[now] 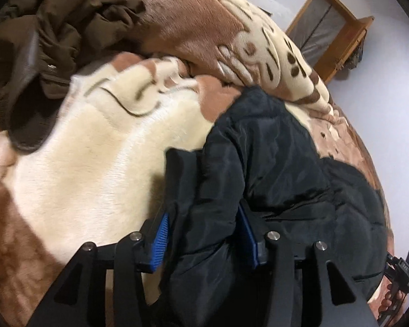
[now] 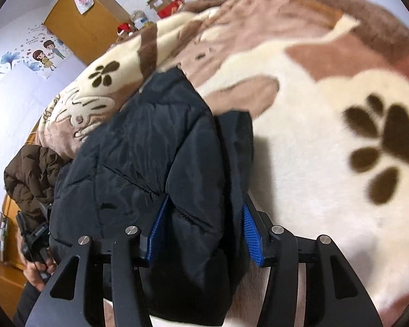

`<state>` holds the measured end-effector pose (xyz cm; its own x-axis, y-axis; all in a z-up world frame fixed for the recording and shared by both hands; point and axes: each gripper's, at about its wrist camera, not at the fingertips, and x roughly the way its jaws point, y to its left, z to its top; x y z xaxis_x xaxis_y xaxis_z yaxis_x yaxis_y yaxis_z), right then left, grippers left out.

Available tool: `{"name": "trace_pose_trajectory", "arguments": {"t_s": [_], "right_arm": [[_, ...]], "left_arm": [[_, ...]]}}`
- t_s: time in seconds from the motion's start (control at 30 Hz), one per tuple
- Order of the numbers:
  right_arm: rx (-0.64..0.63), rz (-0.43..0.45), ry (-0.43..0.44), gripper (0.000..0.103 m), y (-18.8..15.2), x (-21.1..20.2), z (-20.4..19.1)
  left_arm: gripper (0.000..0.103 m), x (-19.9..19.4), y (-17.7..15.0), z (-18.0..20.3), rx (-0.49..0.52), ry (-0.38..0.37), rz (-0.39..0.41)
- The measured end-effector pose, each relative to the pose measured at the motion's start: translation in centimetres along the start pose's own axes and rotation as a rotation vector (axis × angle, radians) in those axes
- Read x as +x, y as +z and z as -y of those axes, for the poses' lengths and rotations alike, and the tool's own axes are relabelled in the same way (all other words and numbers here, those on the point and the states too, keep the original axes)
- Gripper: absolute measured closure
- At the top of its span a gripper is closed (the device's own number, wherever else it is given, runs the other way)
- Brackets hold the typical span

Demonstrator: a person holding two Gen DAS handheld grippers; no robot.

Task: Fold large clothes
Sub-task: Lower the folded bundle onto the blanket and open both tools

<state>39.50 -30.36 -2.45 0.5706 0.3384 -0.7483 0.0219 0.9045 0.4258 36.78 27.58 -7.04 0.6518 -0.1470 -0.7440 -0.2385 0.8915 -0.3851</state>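
Note:
A black padded jacket (image 1: 280,163) lies bunched on a cream and brown plush blanket (image 1: 101,147) on a bed. My left gripper (image 1: 204,234) is shut on a thick fold of it, blue pads pressing either side. In the right wrist view the same black jacket (image 2: 150,147) hangs bunched between the blue pads of my right gripper (image 2: 204,229), which is shut on its edge just above the blanket (image 2: 313,125). The jacket spans between the two grippers.
A brown padded coat (image 1: 68,27) lies crumpled at the far left of the bed; it also shows in the right wrist view (image 2: 30,174). A wooden wardrobe (image 2: 81,19) and a window frame (image 1: 330,27) stand against the walls. The other hand-held gripper (image 1: 403,269) shows at the right edge.

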Motion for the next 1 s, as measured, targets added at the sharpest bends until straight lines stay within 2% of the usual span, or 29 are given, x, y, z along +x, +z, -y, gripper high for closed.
{"name": "trace_pose_trajectory", "arguments": {"t_s": [0.13, 0.2, 0.3, 0.37, 0.47, 0.6, 0.7, 1.0], "right_arm": [[-0.082, 0.119, -0.061, 0.052, 0.4, -2.9, -2.4], [-0.131, 0.127, -0.072, 0.052, 0.5, -3.0, -3.7], [-0.204, 0.059, -0.075, 0.052, 0.3, -0.6, -5.2], [-0.234, -0.018, -0.107, 0.052, 0.1, 2.0, -5.2], [-0.22, -0.05, -0.116, 0.052, 0.4, 2.8, -4.7], [-0.225, 0.007, -0.105, 0.052, 0.2, -0.5, -5.3], [-0.226, 0.046, -0.092, 0.052, -1.2, -3.1, -6.0], [-0.27, 0.111, -0.069, 0.052, -8.5, -11.1, -10.3]], "left_arm": [[0.053, -4.3, 0.9, -0.6, -0.032, 0.051, 0.14], [0.053, -5.0, 1.2, -0.3, -0.037, 0.03, 0.161], [0.053, -4.4, 0.5, 2.5, 0.078, 0.021, 0.13], [0.053, -2.4, -0.2, 4.1, 0.134, 0.006, 0.068], [0.053, -0.6, -1.0, 5.1, 0.169, 0.051, 0.005], [0.053, -2.7, -1.8, 6.7, 0.203, 0.05, 0.036], [0.053, -5.7, -3.3, 7.8, 0.221, 0.046, 0.074], [0.053, -14.8, -10.6, 11.6, 0.252, 0.033, 0.097]]}}
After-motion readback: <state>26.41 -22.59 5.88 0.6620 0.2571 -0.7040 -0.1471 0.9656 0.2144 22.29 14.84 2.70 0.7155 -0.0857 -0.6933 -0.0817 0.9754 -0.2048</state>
